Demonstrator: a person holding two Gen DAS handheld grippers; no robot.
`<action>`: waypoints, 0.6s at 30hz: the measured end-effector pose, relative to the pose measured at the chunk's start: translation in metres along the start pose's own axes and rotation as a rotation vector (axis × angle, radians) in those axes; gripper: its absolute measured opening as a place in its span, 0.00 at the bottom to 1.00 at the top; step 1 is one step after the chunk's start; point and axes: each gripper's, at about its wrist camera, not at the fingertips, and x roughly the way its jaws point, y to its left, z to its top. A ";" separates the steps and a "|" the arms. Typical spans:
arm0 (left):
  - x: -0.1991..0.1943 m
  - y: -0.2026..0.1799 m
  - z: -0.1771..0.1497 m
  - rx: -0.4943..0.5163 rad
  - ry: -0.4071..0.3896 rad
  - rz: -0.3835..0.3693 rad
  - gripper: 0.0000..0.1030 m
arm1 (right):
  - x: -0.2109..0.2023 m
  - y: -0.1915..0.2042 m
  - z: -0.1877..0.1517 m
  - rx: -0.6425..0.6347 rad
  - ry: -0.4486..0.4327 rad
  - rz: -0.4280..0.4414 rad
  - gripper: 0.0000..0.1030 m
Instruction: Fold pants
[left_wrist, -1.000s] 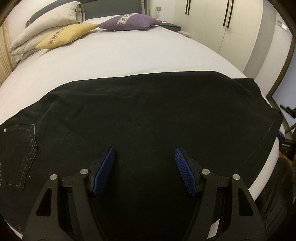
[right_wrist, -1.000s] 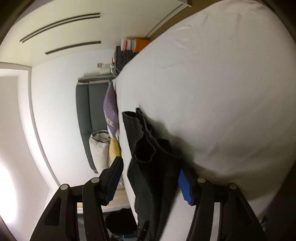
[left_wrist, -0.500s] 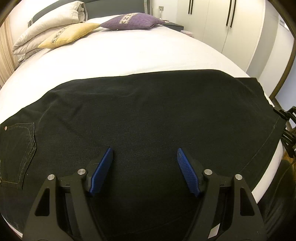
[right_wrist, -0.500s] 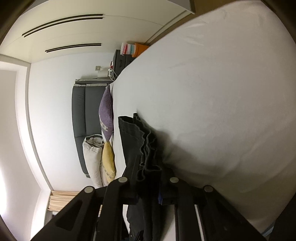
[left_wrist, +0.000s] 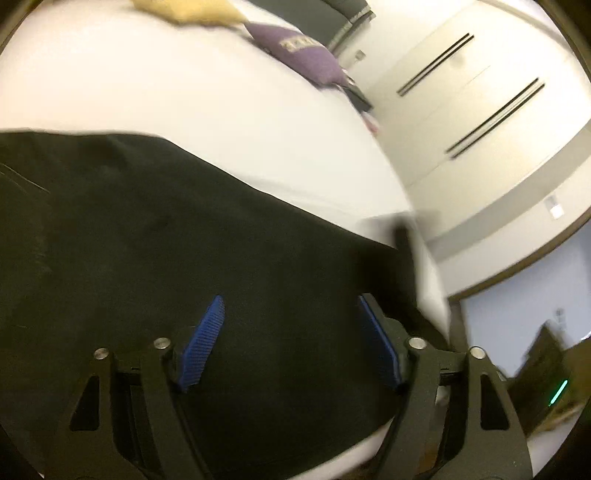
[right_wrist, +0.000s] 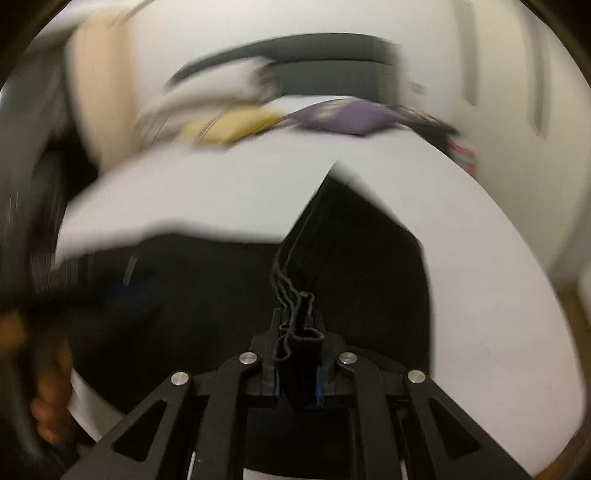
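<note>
Meanwhile, the right gripper (right_wrist: 297, 360) is clenched on the bunched hem of the black pants (left_wrist: 184, 258), which stretch away across the white bed (left_wrist: 184, 92) toward the cushions (right_wrist: 343, 116). The left gripper (left_wrist: 291, 339), jaws just widening and empty, hovers over mid-leg fabric.
</note>
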 end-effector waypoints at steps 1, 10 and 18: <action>0.004 -0.002 0.002 0.002 0.016 -0.010 0.76 | 0.005 0.010 -0.005 -0.031 0.013 -0.005 0.13; 0.051 -0.020 0.022 -0.008 0.154 -0.060 0.84 | -0.004 0.017 -0.017 -0.100 -0.029 -0.035 0.13; 0.080 -0.040 0.037 0.004 0.240 -0.116 0.83 | -0.011 0.030 -0.021 -0.170 -0.065 -0.052 0.13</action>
